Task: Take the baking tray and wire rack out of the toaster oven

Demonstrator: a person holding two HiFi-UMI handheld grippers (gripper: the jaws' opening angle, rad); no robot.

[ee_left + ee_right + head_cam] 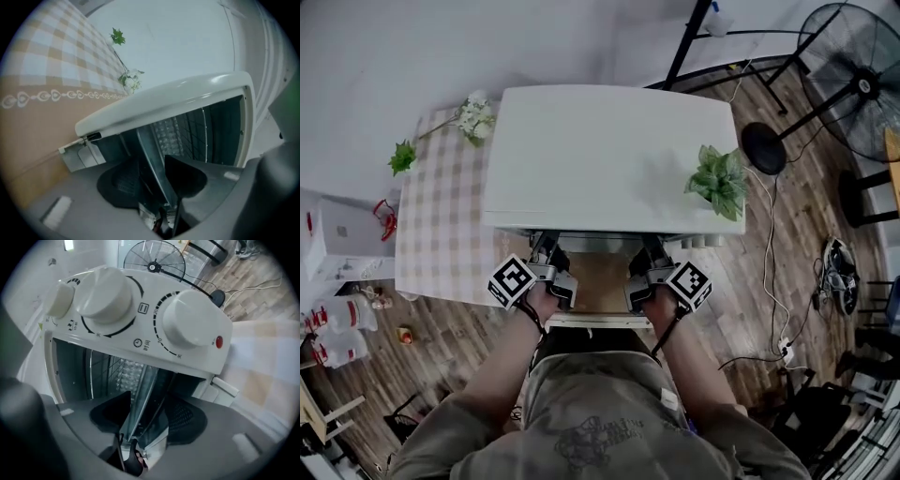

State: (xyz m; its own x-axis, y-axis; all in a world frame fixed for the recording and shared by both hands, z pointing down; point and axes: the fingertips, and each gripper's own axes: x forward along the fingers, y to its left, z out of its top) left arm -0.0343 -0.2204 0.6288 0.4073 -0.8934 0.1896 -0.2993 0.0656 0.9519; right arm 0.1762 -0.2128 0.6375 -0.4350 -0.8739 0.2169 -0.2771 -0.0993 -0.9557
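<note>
Metal baking tray (151, 146) lay left-to-right inside the toaster oven (609, 159), my left gripper (153, 179) and right gripper (148, 414) both clenched on its near rim.

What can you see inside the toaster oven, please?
A baking tray sits inside, its front edge clamped by the left tongs and right tongs; the wire rack shows above it. The tray hides whatever lies beneath.

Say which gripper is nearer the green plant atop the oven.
Right. The right gripper grips the tray at the oven's front, on the plant's side; the left gripper grips it on the far side.
</note>
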